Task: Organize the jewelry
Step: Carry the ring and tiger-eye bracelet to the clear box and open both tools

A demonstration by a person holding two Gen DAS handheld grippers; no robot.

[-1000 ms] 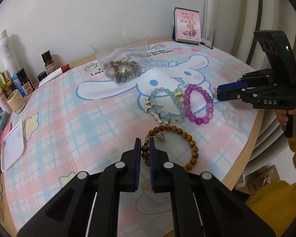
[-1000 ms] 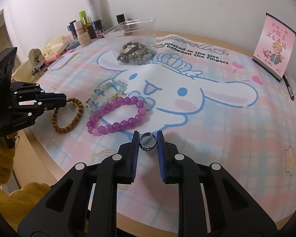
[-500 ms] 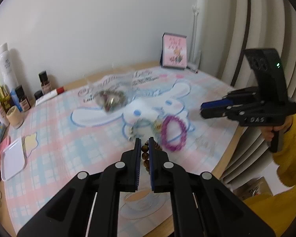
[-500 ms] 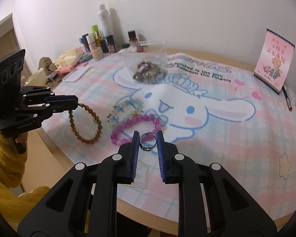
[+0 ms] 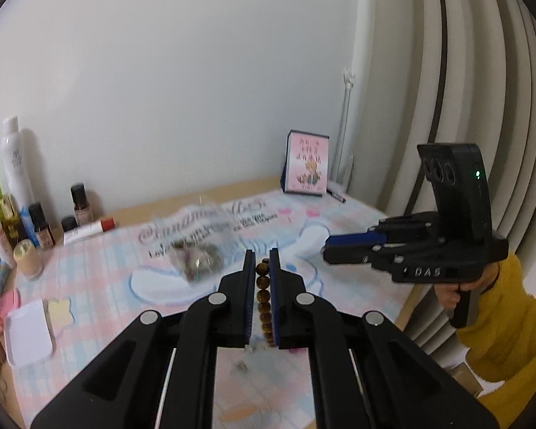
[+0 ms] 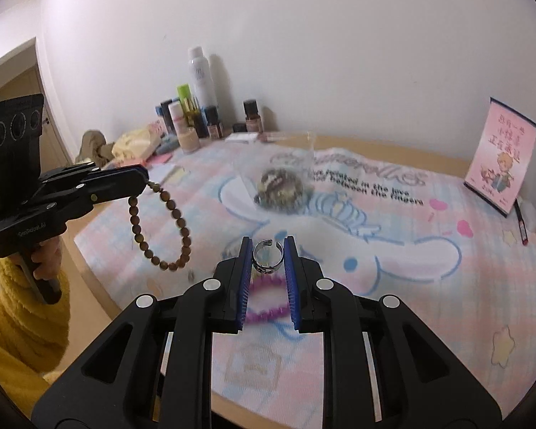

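Holding both grippers above the printed mat (image 6: 428, 250), we are reading "in the love" and "the fingers" on it beyond the right gripper (image 6: 268, 250), and "DAS" on that gripper's body in the left view. Our left gripper (image 5: 260, 264) is clamping a brown bead bracelet (image 6: 160, 221), its loop hanging downward. Our right gripper is pinching a silver ring (image 6: 267, 259) standing upright, gap uppermost. A purple bracelet (image 6: 268, 307) is lying below.
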